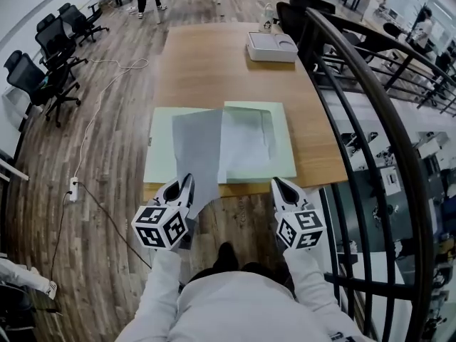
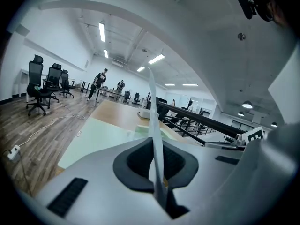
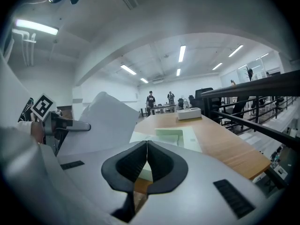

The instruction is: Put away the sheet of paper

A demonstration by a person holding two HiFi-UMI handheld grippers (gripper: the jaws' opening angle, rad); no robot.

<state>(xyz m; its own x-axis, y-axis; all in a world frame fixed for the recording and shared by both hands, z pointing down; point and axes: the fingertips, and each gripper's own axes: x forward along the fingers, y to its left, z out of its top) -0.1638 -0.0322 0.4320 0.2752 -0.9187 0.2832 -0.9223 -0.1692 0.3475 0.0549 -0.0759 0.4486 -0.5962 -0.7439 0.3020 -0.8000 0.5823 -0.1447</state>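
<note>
Your left gripper [image 1: 185, 184] is pinching the near edge of the sheet of paper [image 1: 199, 152]; the sheet runs lengthwise straight away from you, over the green folder [image 1: 160, 164] on the tabletop [image 1: 214, 70]; your right gripper [image 1: 279, 185] is pressed together, empty, nearer the folder's right half; no readable writing anywhere, only the grippers' square markers.

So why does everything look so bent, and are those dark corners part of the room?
Head view: the wide lens bows the railing into an arc. Left gripper view: the black corners are the lens's rim, and the sheet of paper looks soft close up. Right gripper view: same rim; ceiling lights glare white.
</note>
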